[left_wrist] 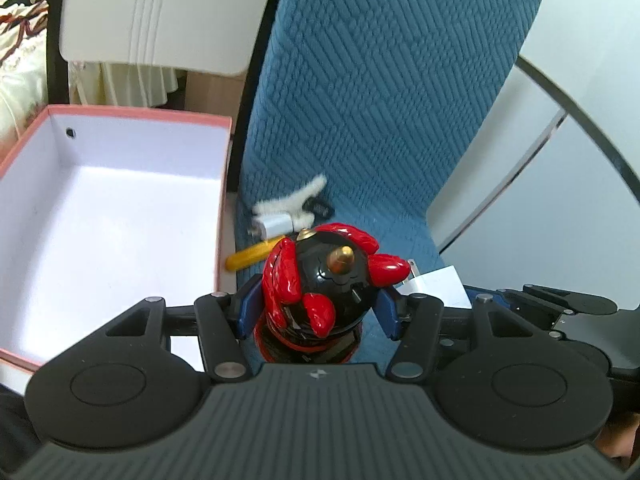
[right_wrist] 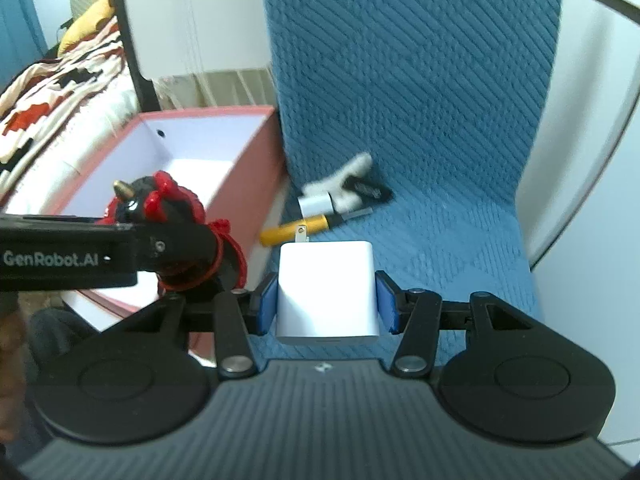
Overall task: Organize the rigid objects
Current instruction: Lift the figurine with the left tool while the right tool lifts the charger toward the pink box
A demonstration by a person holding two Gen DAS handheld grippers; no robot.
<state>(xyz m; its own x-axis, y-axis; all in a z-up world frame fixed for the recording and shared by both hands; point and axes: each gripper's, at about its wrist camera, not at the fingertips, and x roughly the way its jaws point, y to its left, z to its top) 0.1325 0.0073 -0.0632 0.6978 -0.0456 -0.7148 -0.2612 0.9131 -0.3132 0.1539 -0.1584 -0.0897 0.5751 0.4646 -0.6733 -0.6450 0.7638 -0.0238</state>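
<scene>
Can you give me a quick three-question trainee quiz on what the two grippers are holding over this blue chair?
1. What does the left gripper hold?
2. True or false: the pink box already contains the white charger.
3. Which lies on the blue chair: A) yellow tube, B) spoon, C) cup?

Key: 1. The red and black figurine. 2. False; the right gripper holds it. 3. A.

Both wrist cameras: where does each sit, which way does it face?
Left wrist: on the left gripper, facing down over the red-black figurine it grips, pink box left.
Right wrist: on the right gripper, gripping the white charger; left gripper crosses at left.
Shared: blue chair, box, yellow tube.
</scene>
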